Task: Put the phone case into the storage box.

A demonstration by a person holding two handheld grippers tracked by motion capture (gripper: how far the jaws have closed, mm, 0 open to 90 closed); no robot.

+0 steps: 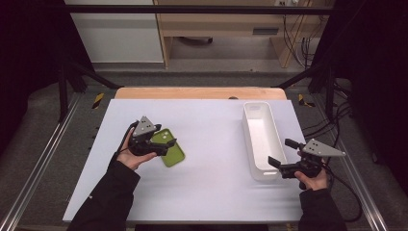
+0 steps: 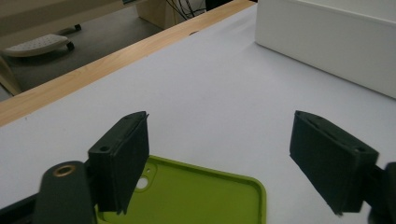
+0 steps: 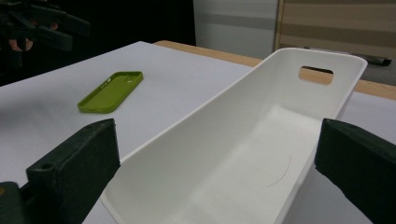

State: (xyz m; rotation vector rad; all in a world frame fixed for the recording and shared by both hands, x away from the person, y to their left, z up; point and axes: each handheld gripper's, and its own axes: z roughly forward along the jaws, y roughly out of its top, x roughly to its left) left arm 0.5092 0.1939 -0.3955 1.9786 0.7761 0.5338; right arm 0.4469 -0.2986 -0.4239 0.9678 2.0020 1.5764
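Observation:
A lime-green phone case (image 1: 173,154) lies flat on the white tabletop (image 1: 211,187), left of centre. My left gripper (image 1: 165,146) hovers over the case's near-left part; in the left gripper view its jaws (image 2: 224,158) stand wide apart with the case (image 2: 201,196) below them, untouched. The right gripper view shows that case (image 3: 112,91) resting alone on the table. A long white bin (image 1: 246,126) stands empty at the right. My right gripper (image 1: 281,153) is open at the bin's near right corner, its jaws (image 3: 215,172) set either side of the bin's end (image 3: 196,116).
The bin's outer wall (image 2: 327,42) rises at the far right of the left gripper view. A wooden strip (image 1: 199,93) edges the table's far side. Black frame bars and cables flank both sides of the table.

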